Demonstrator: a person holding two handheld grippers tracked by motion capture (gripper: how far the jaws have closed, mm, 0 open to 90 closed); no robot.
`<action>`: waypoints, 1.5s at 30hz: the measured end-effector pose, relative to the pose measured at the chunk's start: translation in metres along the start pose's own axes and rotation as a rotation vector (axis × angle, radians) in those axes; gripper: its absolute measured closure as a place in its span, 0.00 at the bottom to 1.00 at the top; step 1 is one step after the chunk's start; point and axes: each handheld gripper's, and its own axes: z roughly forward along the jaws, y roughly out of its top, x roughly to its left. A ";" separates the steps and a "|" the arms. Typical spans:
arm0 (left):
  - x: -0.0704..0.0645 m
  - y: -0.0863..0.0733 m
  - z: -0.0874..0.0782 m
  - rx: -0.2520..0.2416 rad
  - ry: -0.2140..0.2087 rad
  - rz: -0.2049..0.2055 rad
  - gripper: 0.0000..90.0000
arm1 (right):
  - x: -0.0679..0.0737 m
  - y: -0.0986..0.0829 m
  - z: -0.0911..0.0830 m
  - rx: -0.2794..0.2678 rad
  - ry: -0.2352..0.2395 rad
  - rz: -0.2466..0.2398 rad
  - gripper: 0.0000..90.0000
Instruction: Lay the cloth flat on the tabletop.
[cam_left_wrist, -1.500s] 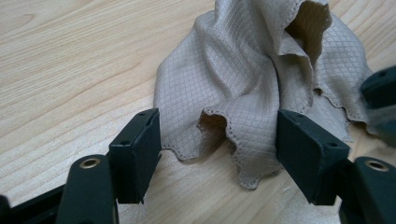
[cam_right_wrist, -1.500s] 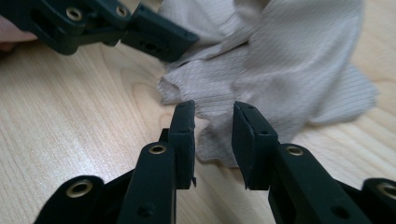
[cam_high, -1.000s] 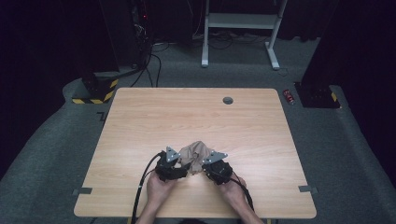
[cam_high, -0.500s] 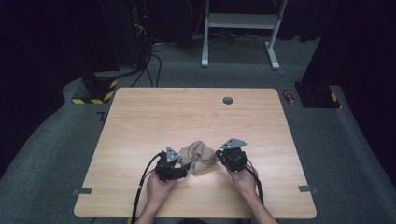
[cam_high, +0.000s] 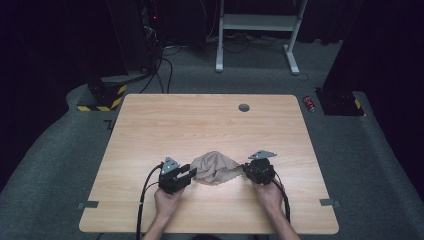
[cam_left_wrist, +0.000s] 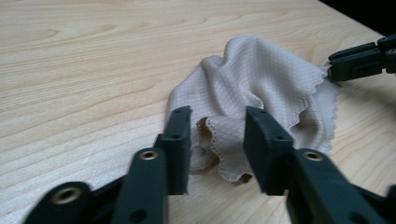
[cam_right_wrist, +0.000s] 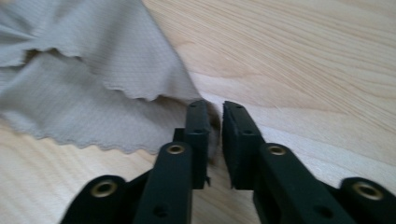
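Right gripper (cam_high: 247, 169) has pulled the cloth (cam_high: 215, 167) corner outward.
Its fingers grip that corner; left gripper (cam_left_wrist: 217, 140) fingers stand wide around the opposite edge, so spreading is under way.

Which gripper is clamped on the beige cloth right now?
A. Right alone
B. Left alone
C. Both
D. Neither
A: the right gripper has its jaws pinched on a corner of the cloth, while the left gripper stands with its jaws apart around a scalloped fold.
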 end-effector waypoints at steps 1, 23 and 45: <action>0.000 0.000 0.000 0.000 0.000 0.000 0.75 | 0.000 0.000 0.000 0.000 0.000 0.000 0.83; 0.004 0.026 -0.009 0.049 -0.098 0.052 0.86 | 0.041 0.023 0.006 -0.054 0.113 -0.136 0.71; -0.037 0.028 0.021 0.194 -0.090 0.259 0.42 | 0.036 0.063 0.006 -0.104 0.085 -0.117 0.99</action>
